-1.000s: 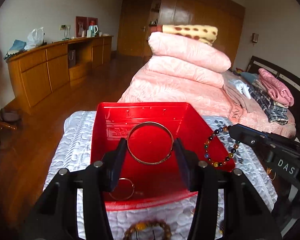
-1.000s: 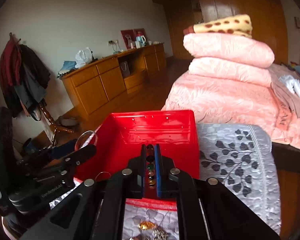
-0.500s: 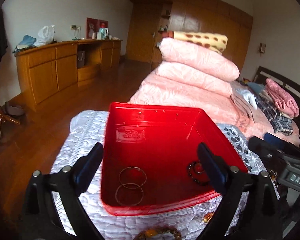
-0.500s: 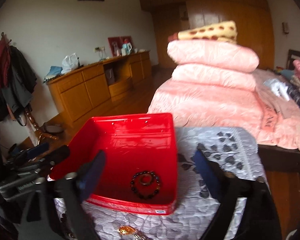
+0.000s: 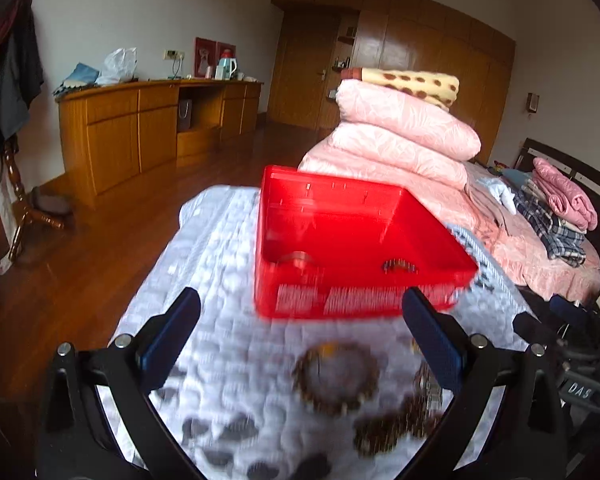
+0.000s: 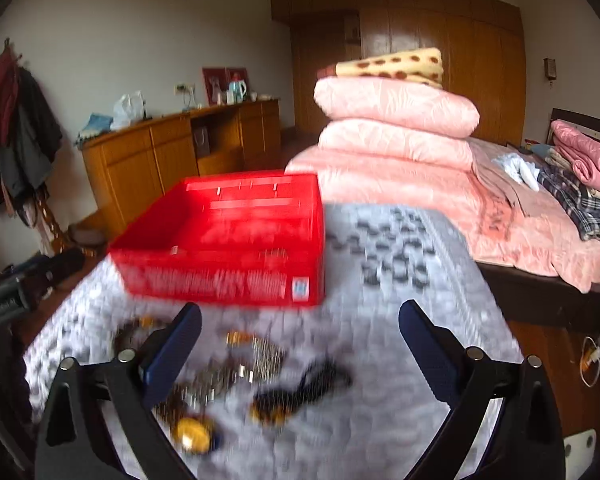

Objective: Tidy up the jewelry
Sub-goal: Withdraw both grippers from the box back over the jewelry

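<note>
Left wrist view looks forward and down over the quilt (image 5: 220, 264) from the near edge, close to the box (image 5: 352, 240). Right wrist view faces the same way from further right, equally close. Both share the box (image 6: 236, 236), the bedding stack (image 6: 396, 120) and the sideboard (image 6: 172, 152).

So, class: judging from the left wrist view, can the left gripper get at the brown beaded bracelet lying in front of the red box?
Probably yes. The left gripper stands wide open and empty, the brown beaded bracelet lies on the quilted cover between its fingers, nothing covering it. Blur hides detail.
</note>
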A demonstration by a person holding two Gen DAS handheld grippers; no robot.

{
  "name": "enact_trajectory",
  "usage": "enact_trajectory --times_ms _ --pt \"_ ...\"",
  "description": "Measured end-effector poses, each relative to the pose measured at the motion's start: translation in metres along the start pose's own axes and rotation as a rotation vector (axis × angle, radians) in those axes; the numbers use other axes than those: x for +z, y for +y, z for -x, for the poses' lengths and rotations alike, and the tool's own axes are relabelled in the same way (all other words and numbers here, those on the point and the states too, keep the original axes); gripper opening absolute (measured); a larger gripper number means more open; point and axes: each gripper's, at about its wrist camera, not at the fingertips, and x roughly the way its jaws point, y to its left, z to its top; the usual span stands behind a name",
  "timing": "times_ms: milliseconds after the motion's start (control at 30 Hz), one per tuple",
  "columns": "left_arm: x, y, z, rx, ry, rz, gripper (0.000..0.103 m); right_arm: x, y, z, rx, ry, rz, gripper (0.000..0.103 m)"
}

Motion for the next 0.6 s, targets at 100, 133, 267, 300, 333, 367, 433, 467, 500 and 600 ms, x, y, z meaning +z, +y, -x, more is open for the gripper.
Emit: enact_trajectory --times_ms 100,133,267,300,333,367,433,467,500,600 --pt "-0.015 0.003 0.009 0.008 0.027 -0.007 0.098 -0.018 0.005 0.008 0.001 0.043 0.005 0.097" --pt "-0.02 0.004 0.012 0.009 0.034 -0.01 0.098 -0.022 0.005 0.009 0.006 0.055 0.003 0.097" --pt "-0.039 0.003 0.021 0.016 0.061 -0.023 0.098 -0.038 0.008 0.013 0.032 0.114 -0.024 0.097" --pt "-0.046 0.003 0.022 0.014 0.074 -0.026 0.098 -0.041 0.007 0.013 0.034 0.128 -0.033 0.097" --pt "-0.051 0.003 0.024 0.016 0.085 -0.028 0.098 -0.045 0.006 0.013 0.036 0.143 -0.045 0.097" --pt "-0.054 0.004 0.024 0.018 0.09 -0.03 0.098 -0.048 0.006 0.014 0.037 0.148 -0.051 0.097" --pt "-0.063 0.004 0.025 0.022 0.106 -0.04 0.098 -0.054 0.005 0.015 0.035 0.151 -0.058 0.097" --pt "-0.066 0.003 0.026 0.024 0.11 -0.045 0.098 -0.057 0.004 0.015 0.031 0.156 -0.061 0.097" --pt "-0.07 0.001 0.025 0.03 0.117 -0.053 0.098 -0.058 0.003 0.015 0.03 0.159 -0.062 0.097" --pt "-0.078 -0.001 0.024 0.039 0.132 -0.065 0.098 -0.062 0.001 0.012 0.024 0.172 -0.071 0.097"
